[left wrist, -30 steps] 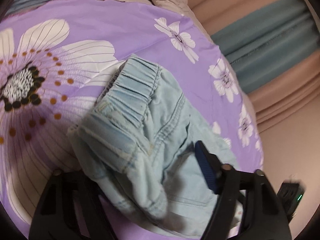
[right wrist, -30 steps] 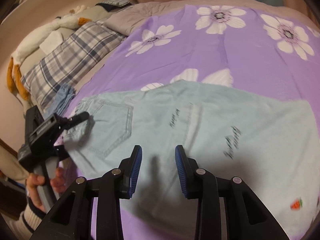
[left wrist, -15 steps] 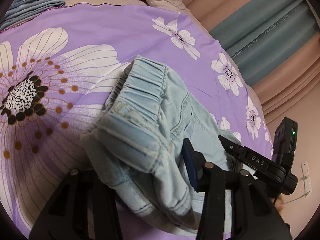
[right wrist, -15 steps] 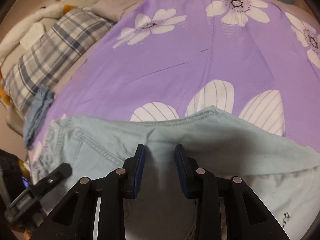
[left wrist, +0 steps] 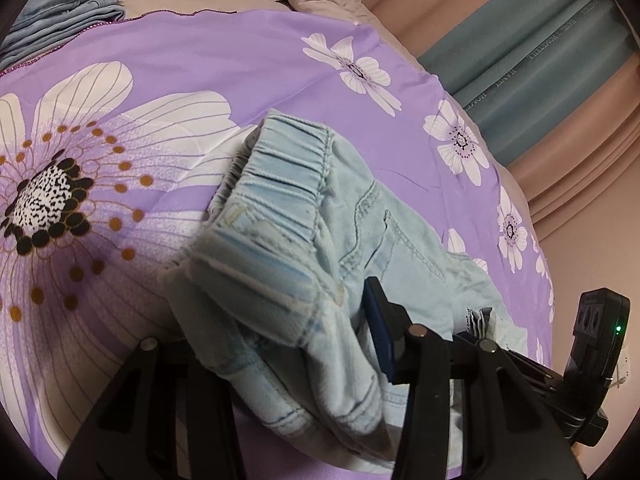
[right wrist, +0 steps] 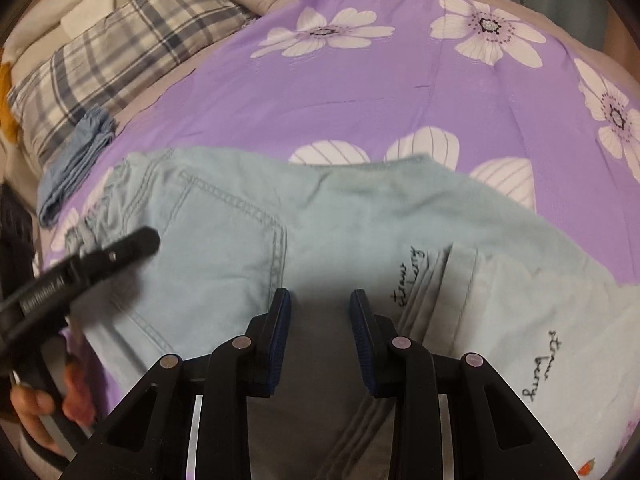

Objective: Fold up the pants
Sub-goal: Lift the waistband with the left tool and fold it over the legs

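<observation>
Light blue denim pants point(left wrist: 288, 184) with an elastic waistband lie on the purple flowered sheet point(left wrist: 200, 60). My left gripper point(left wrist: 280, 332) is shut on the bunched waistband end. Cloth spills over its left finger and hides it, while the blue pad of the right finger point(left wrist: 380, 332) presses into the fabric. In the right wrist view the pants point(right wrist: 224, 232) spread flat, back pocket up, with script printed on the legs. My right gripper point(right wrist: 320, 320) hovers low over their middle, open, with only shadowed cloth below the gap. The left gripper's finger point(right wrist: 132, 244) reaches in from the left.
A plaid pillow point(right wrist: 120, 60) and a folded blue garment point(right wrist: 76, 160) lie at the far left of the bed. Teal and pink curtains point(left wrist: 540, 60) hang beyond the bed's edge. A person's hand point(right wrist: 36, 408) holds the left gripper. The right gripper's body point(left wrist: 596, 320) shows at the lower right.
The left gripper's jaws closed in on the waistband cloth. The right gripper shifted across the pants and a little lower, and its body came into the left wrist view.
</observation>
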Motion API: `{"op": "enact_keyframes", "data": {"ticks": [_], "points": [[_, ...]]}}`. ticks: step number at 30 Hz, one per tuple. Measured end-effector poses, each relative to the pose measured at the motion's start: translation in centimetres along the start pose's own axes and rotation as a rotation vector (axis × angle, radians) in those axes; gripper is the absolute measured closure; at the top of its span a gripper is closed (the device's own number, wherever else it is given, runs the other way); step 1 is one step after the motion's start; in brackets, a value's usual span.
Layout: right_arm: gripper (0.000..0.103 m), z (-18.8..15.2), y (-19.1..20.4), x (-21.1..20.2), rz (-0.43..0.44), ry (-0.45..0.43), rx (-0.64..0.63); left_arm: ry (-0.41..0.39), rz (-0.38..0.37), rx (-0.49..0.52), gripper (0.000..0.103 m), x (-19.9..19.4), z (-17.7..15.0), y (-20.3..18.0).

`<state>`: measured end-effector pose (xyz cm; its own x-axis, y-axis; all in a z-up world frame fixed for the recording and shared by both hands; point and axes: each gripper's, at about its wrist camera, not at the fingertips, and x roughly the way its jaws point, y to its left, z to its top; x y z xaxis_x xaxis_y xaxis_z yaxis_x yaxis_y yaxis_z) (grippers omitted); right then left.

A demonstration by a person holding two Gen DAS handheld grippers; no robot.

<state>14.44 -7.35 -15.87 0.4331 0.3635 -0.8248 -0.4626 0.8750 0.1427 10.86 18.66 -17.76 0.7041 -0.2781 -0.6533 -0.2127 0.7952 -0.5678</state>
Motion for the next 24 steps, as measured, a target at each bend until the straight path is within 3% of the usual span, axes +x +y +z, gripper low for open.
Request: {"op": "enact_keyframes", "data": {"ticks": [5, 8, 19, 22, 24], "points": [[0.069, -0.4, 0.4, -0.7, -0.018, 0.033, 0.007, 0.003, 0.001, -0.001, 0.057, 0.0, 0.0, -0.1], [0.069, -2.0, 1.1, -1.5, 0.019, 0.053, 0.003, 0.002, 0.005, 0.003, 0.057, 0.1, -0.1, -0.1], [0.069, -4.3, 3.1, -1.9, -0.043, 0.034, -0.102, 0.026, 0.027, -0.005, 0.061, 0.1, 0.0, -0.5], [0.069, -4.1, 2.5, -2.0, -0.015, 0.027, -0.056, 0.042, 0.020, -0.043, 0.069, -0.4, 0.2, -0.6], [0.069, -4.0, 1.8, -2.6, 0.062, 0.017, 0.004, 0.039, 0.018, -0.036, 0.073, -1.0, 0.2, -1.1]]}}
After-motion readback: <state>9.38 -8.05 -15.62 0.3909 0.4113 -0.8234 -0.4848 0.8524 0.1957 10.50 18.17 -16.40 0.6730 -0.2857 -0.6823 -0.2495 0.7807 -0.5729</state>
